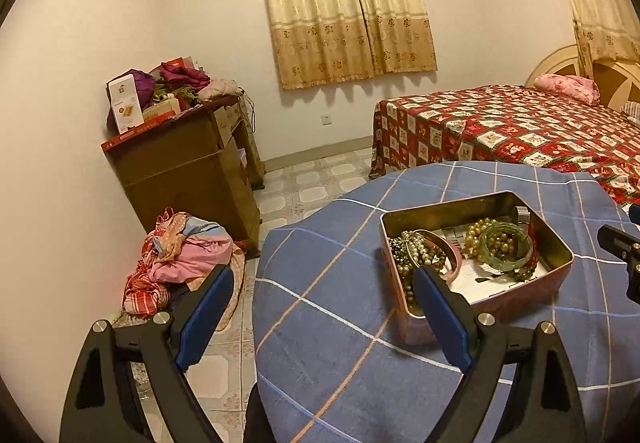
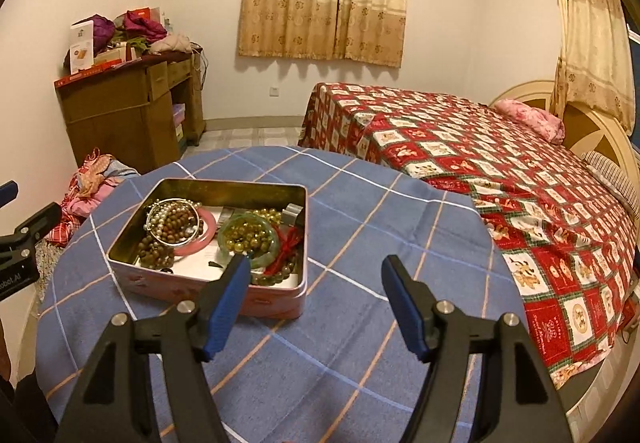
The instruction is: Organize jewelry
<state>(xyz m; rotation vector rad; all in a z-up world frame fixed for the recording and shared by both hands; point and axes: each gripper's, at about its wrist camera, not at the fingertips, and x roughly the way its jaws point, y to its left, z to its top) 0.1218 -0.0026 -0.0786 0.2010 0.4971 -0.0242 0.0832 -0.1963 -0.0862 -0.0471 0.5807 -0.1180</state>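
An open pink tin box (image 1: 556, 275) (image 2: 132, 279) stands on a round table with a blue checked cloth (image 1: 340, 303) (image 2: 360, 211). It holds several pieces of jewelry: a green bangle (image 1: 486, 255) (image 2: 272, 256), a pink bangle (image 1: 454, 257) (image 2: 208, 229), bead bracelets (image 2: 176, 221) and pearls (image 1: 418, 249). My left gripper (image 1: 322, 281) is open and empty, above the table's left edge, just left of the box. My right gripper (image 2: 316, 267) is open and empty, above the cloth just right of the box.
A bed with a red patterned cover (image 1: 520, 127) (image 2: 500, 163) stands right behind the table. A brown cabinet piled with items (image 1: 180, 159) (image 2: 120, 111) stands at the left wall. A heap of clothes (image 1: 180, 255) (image 2: 88, 183) lies on the tiled floor.
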